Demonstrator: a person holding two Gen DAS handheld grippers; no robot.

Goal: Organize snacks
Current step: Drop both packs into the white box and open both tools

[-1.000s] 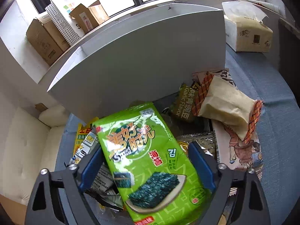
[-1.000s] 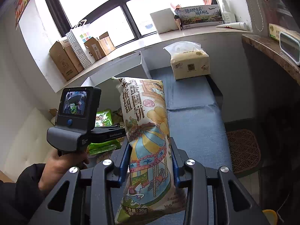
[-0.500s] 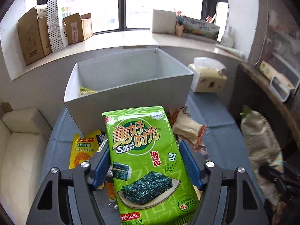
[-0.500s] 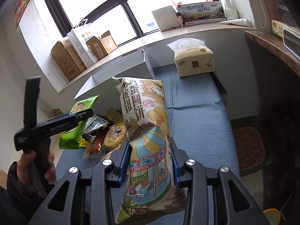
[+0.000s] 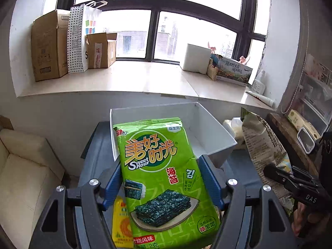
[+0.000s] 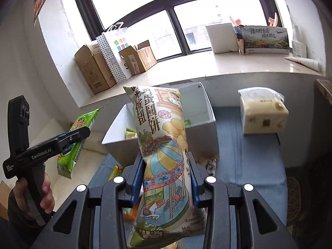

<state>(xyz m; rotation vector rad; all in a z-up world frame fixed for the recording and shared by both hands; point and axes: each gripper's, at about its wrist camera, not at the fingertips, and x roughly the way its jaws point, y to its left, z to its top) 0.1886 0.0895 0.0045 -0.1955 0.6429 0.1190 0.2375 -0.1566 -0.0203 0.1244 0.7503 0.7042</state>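
My left gripper [image 5: 160, 174] is shut on a green seaweed snack pack [image 5: 161, 176] and holds it up in the air in front of the white box [image 5: 215, 139]. It also shows in the right wrist view [image 6: 75, 141], left of the box. My right gripper [image 6: 166, 172] is shut on a tall egg-biscuit bag [image 6: 164, 157] and holds it upright before the white box [image 6: 207, 132]. That bag shows in the left wrist view [image 5: 263, 143] at the right. A few small packets [image 6: 130, 133] lie inside the box.
The box stands on a blue-grey cloth surface [image 6: 253, 157]. A tissue pack [image 6: 262, 115] sits to its right. Loose snacks [image 5: 122, 222] lie below the grippers. Cardboard boxes [image 6: 93, 68] and a dotted bag [image 6: 113, 54] stand on the windowsill. A cream cushion [image 5: 25, 166] is at left.
My left gripper has lifted the seaweed pack up from the snack pile and tilted level, now higher and facing the box. My right gripper has turned left toward the box with its bag.
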